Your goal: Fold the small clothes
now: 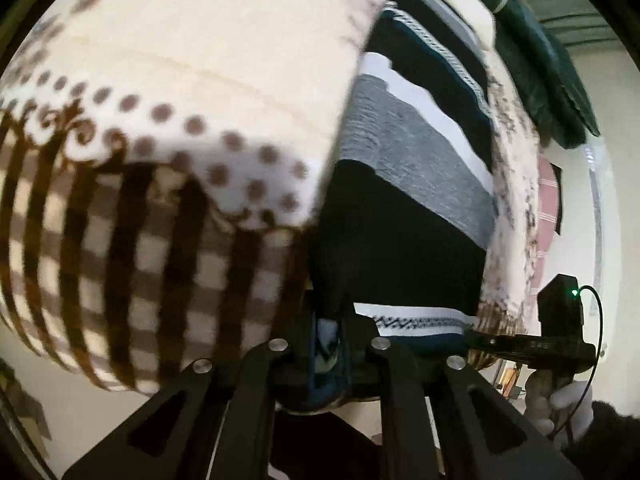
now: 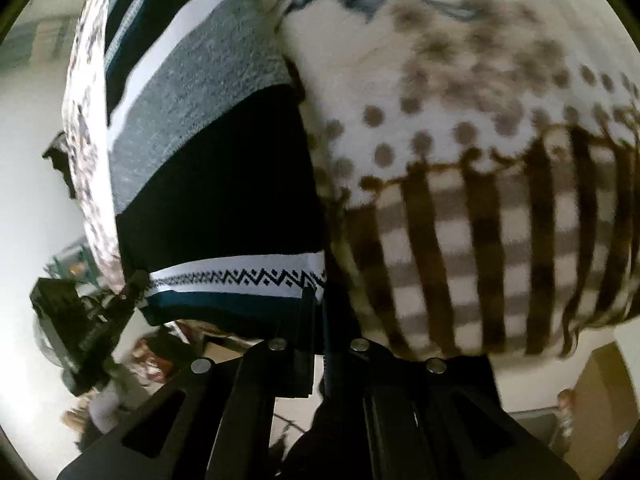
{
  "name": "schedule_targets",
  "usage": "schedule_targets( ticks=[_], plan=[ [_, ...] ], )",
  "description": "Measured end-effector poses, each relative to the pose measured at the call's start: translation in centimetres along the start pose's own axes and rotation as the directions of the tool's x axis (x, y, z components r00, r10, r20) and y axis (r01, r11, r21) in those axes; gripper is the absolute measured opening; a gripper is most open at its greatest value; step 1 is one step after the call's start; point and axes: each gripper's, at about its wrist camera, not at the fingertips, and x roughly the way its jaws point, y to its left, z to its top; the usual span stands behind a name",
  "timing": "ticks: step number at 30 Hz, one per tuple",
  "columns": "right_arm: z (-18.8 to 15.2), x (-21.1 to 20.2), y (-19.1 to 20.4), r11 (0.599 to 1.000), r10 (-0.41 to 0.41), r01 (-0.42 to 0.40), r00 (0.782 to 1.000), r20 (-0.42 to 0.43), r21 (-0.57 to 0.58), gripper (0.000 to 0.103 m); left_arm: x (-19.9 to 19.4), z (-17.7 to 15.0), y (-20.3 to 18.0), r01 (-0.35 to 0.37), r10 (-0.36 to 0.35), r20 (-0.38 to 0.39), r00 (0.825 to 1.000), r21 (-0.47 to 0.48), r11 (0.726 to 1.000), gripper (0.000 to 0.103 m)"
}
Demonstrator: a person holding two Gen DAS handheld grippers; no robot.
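Left claw [image 1: 328,344]: closed down on the hem edge of the striped garment [image 1: 404,216]; cloth fills the narrow gap between the jaws.
Right claw [image 2: 320,320]: closed down on the same hem, at the end of the white zigzag band [image 2: 240,278]; no gap shows.
Garment position: directly ahead of both claws and touching them, running away from the lenses over the cloth behind.
Long axis: judged to run from the 2 gripped corners toward the far end, with its bands (black, grey, white, dark teal) lying across it.
Claw spacing: the hem spans between the claws; each wrist view shows the other claw at the hem's opposite end, so neither is nearer.
Fleece blanket [image 1: 168,128]: cream with brown dots and check, spread under and beside the garment.
Coming move (judgement): both corners carried along the long axis toward the far end.
Far field: dark green fabric [image 1: 548,76] beyond the garment; motion blur hides finer detail.
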Motion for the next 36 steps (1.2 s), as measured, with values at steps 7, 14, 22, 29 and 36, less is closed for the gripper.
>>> schedule_targets(
  ticks=[7, 14, 22, 29, 36],
  plan=[
    [0.9, -0.7, -3.0, 0.984, 0.165, -0.168, 0.985, 0.041, 0.066, 0.063, 0.2, 0.0, 3.1, 0.107, -0.104, 0.034, 0.994, -0.098, 0.989, 0.067],
    [1.0, 3.4, -5.1, 0.929, 0.342, -0.342, 0.939, 0.022, 0.140, 0.065, 3.1, -0.1, 1.8, 0.205, -0.210, -0.032, 0.977, -0.109, 0.973, 0.068],
    [1.4, 5.0, -1.1, 0.931, 0.355, -0.352, 0.934, -0.020, 0.094, 0.023, 2.8, -1.7, -1.8, 0.134, -0.134, -0.071, 0.988, 0.002, 0.991, 0.008],
    [0.8, 0.3, 1.9, 0.894, 0.447, -0.448, 0.894, 0.031, 0.024, 0.017, -3.6, -1.0, -5.8, 0.158, -0.162, 0.069, 0.984, 0.061, 0.986, 0.008],
    [7.3, -9.3, 6.0, 0.900, 0.436, -0.430, 0.882, 0.180, -0.076, 0.017, -7.9, 8.2, -13.3, 0.144, -0.190, 0.236, 0.953, 0.199, 0.969, 0.008]
  ],
)
